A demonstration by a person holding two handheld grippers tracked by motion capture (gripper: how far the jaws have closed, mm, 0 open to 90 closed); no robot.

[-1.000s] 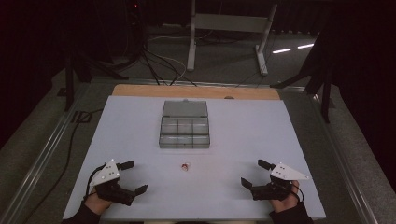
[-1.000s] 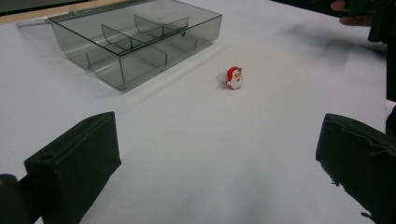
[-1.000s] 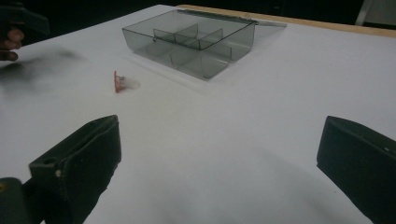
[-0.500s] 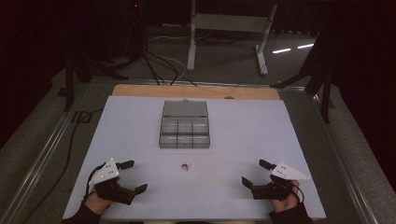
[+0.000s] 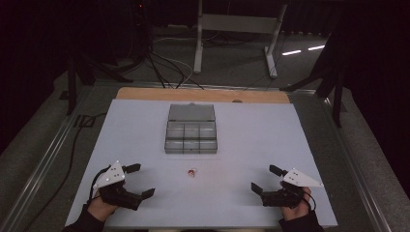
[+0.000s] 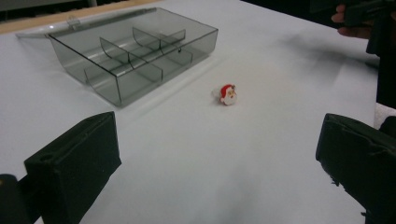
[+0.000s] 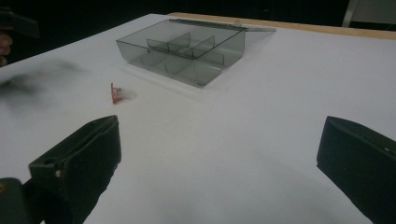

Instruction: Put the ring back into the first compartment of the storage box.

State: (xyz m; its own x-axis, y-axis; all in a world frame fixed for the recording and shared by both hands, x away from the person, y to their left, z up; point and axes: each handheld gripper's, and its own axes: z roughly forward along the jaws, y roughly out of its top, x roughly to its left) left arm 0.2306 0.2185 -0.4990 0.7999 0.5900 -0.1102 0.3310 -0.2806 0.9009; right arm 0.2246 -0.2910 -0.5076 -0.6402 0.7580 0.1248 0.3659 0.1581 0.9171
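High view recorded left gripper (image 5: 140, 181) and right gripper (image 5: 263, 179) both spread wide, flanking the Santa charm (image 5: 191, 172) before the compartment box (image 5: 191, 137).

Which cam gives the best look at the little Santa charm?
Left gripper view: the Santa charm faces the camera, with red hat and white beard clear. The right gripper view shows it edge-on; the high view shows a tiny red-white speck.

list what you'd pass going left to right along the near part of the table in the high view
left hand-held gripper → small Santa-face charm → right hand-held gripper
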